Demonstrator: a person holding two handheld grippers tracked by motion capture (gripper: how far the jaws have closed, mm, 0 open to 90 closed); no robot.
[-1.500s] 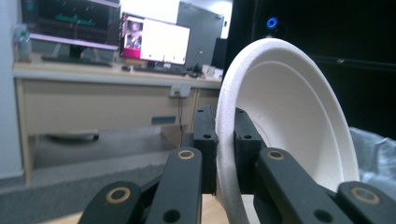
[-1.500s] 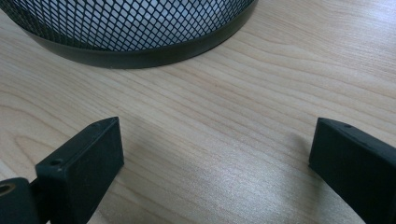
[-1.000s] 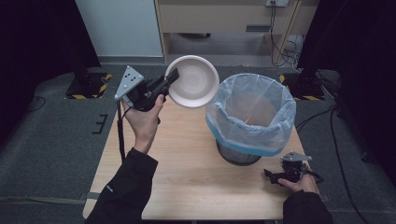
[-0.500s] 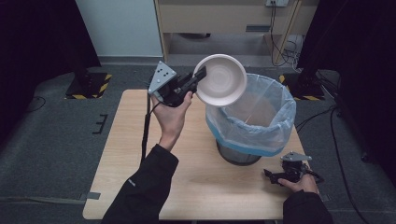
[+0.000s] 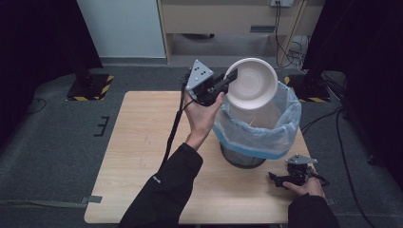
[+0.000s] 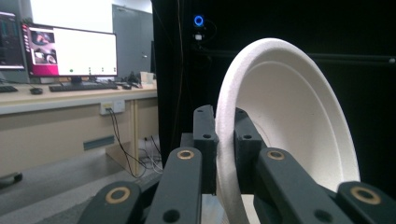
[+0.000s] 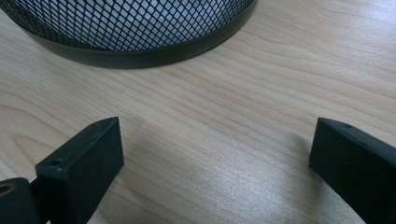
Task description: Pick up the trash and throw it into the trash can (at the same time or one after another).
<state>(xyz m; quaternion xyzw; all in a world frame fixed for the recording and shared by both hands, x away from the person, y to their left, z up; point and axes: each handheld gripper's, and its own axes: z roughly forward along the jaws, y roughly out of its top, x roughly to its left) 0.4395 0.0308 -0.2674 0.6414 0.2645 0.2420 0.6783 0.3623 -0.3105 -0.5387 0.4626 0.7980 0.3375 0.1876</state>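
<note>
Since a second ago your left hand has carried the white bowl (image 5: 252,84) across from the table's (image 5: 138,156) far left side to above the lined mesh bin (image 5: 259,130). Bowl held on edge, over the bin's near-left rim. Your left gripper (image 5: 227,81) is clamped on the bowl's rim (image 6: 224,154). Your right gripper (image 5: 276,179) rests on the table beside the bin's base, its jaws spread apart on nothing.

Lab or office – desk (image 6: 56,98), monitor (image 6: 70,51), black curtains (image 5: 361,57), cables (image 5: 285,33)
</note>
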